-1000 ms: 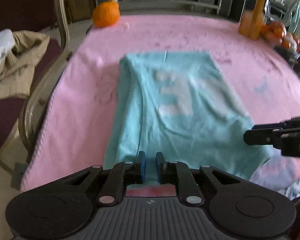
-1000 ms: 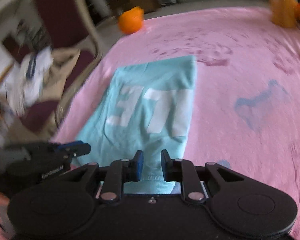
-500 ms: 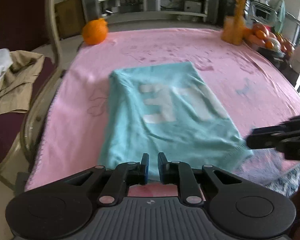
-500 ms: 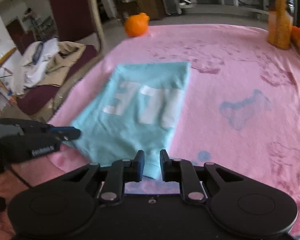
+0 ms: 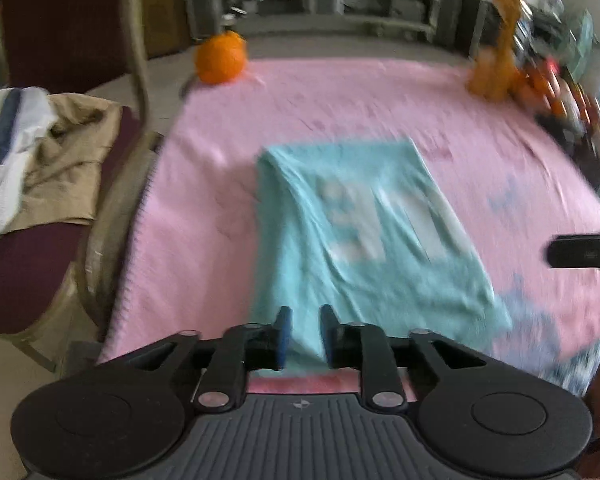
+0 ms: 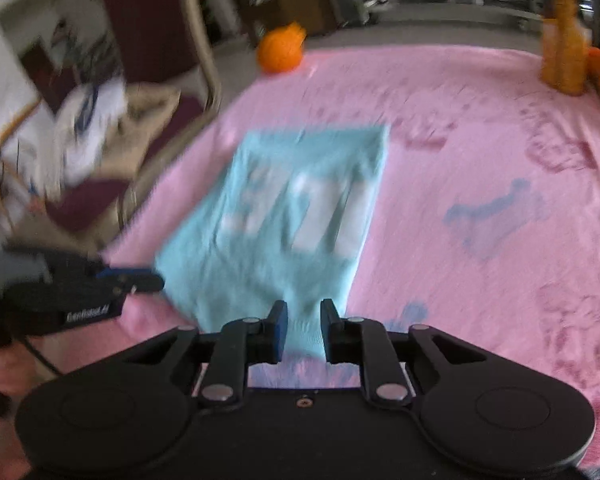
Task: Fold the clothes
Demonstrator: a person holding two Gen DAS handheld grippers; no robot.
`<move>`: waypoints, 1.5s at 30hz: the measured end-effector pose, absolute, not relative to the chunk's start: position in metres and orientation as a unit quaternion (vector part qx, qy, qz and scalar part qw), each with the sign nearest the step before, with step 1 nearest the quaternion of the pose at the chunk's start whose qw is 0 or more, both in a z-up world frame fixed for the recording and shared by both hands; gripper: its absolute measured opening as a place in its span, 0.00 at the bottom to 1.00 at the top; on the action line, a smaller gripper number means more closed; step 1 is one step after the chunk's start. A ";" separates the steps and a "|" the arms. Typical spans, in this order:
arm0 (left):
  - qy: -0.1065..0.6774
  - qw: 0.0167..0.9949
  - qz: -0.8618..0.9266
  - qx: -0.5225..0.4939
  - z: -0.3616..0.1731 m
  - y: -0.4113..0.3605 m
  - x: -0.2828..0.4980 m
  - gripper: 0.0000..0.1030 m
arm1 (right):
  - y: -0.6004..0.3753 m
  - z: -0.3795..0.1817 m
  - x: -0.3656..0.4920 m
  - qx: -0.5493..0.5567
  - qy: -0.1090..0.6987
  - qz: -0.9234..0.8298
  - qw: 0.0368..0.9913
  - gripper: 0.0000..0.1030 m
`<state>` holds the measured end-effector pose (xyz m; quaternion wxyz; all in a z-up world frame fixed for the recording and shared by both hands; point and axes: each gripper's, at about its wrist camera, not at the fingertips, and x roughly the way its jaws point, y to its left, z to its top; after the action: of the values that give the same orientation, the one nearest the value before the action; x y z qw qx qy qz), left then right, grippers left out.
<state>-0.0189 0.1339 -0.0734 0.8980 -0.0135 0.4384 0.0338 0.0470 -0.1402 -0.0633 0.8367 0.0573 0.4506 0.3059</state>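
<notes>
A teal shirt [image 5: 360, 240] with a white print lies folded into a long strip on the pink blanket [image 5: 204, 220]. My left gripper [image 5: 305, 332] hangs over the shirt's near left end. Its jaws are opening, with teal cloth showing in the gap and the pads off it. In the right wrist view the same shirt [image 6: 300, 208] runs up to my right gripper [image 6: 303, 324], over the near right end. Its jaws are opening too, cloth loose between them. Each gripper shows in the other's view: the left gripper [image 6: 152, 280] and the right gripper [image 5: 556, 246].
An orange ball [image 5: 220, 58] sits at the blanket's far left corner, and a yellow-orange toy [image 5: 500, 60] with small orange things stands far right. A chair [image 5: 40, 272] piled with clothes is close on the left. A hand [image 6: 4, 372] holds the left gripper.
Both grippers have risen and drawn back from the shirt's near end. The left jaws have spread wider. The right gripper's tip now stands apart from the shirt's right edge.
</notes>
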 end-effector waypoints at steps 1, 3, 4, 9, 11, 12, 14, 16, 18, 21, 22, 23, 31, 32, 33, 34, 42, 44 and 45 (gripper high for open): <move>0.434 0.900 0.037 -0.027 -0.067 0.141 -0.016 0.30 | -0.147 -0.053 0.053 0.077 0.446 0.304 0.838 0.25; 0.431 0.900 0.040 -0.053 -0.059 0.156 -0.007 0.33 | -0.158 -0.036 0.063 0.102 0.436 0.301 0.842 0.32; 0.431 0.899 0.040 -0.066 -0.056 0.164 -0.001 0.37 | -0.163 -0.028 0.068 0.111 0.431 0.299 0.844 0.34; 0.452 0.883 0.037 -0.121 -0.067 0.193 0.033 0.52 | -0.176 -0.007 0.100 0.119 0.415 0.289 0.855 0.39; 0.464 0.874 0.027 -0.141 -0.081 0.199 0.046 0.56 | -0.174 -0.010 0.114 0.115 0.423 0.286 0.852 0.43; 0.471 0.869 0.023 -0.151 -0.089 0.202 0.052 0.58 | -0.173 -0.014 0.123 0.115 0.431 0.287 0.848 0.43; 0.483 0.859 0.013 -0.171 -0.103 0.208 0.064 0.60 | -0.169 -0.028 0.139 0.121 0.453 0.287 0.836 0.45; 0.488 0.852 0.010 -0.189 -0.116 0.211 0.071 0.60 | -0.163 -0.049 0.156 0.134 0.484 0.285 0.817 0.45; 0.489 0.847 0.002 -0.206 -0.126 0.214 0.075 0.60 | -0.158 -0.074 0.171 0.155 0.514 0.286 0.794 0.45; 0.487 0.843 -0.019 -0.228 -0.137 0.216 0.080 0.61 | -0.150 -0.115 0.188 0.199 0.552 0.289 0.756 0.44; 0.484 0.843 -0.028 -0.232 -0.139 0.217 0.081 0.61 | -0.148 -0.124 0.191 0.208 0.557 0.287 0.751 0.42; 0.481 0.844 -0.033 -0.234 -0.140 0.218 0.083 0.62 | -0.147 -0.133 0.194 0.217 0.561 0.284 0.747 0.39; 0.477 0.843 -0.064 -0.238 -0.144 0.220 0.093 0.65 | -0.161 -0.171 0.205 0.308 0.557 0.304 0.709 0.36; 0.476 0.842 -0.067 -0.246 -0.145 0.220 0.096 0.65 | -0.163 -0.174 0.205 0.319 0.556 0.308 0.703 0.36; 0.475 0.840 -0.070 -0.253 -0.145 0.221 0.099 0.66 | -0.166 -0.177 0.206 0.332 0.555 0.312 0.696 0.36; 0.474 0.838 -0.072 -0.262 -0.146 0.223 0.102 0.66 | -0.168 -0.181 0.207 0.344 0.554 0.316 0.689 0.36; 0.474 0.822 -0.084 -0.305 -0.150 0.226 0.133 0.65 | -0.166 -0.192 0.218 0.383 0.546 0.322 0.671 0.32; 0.473 0.821 -0.084 -0.307 -0.150 0.225 0.138 0.64 | -0.163 -0.193 0.222 0.387 0.544 0.323 0.671 0.32; 0.473 0.821 -0.083 -0.308 -0.150 0.224 0.139 0.64 | -0.161 -0.193 0.224 0.390 0.542 0.323 0.671 0.32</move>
<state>0.1394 0.2238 -0.1498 0.8214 -0.3077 0.4729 -0.0835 0.2238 -0.1610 -0.1932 0.6707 0.3897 0.5422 0.3230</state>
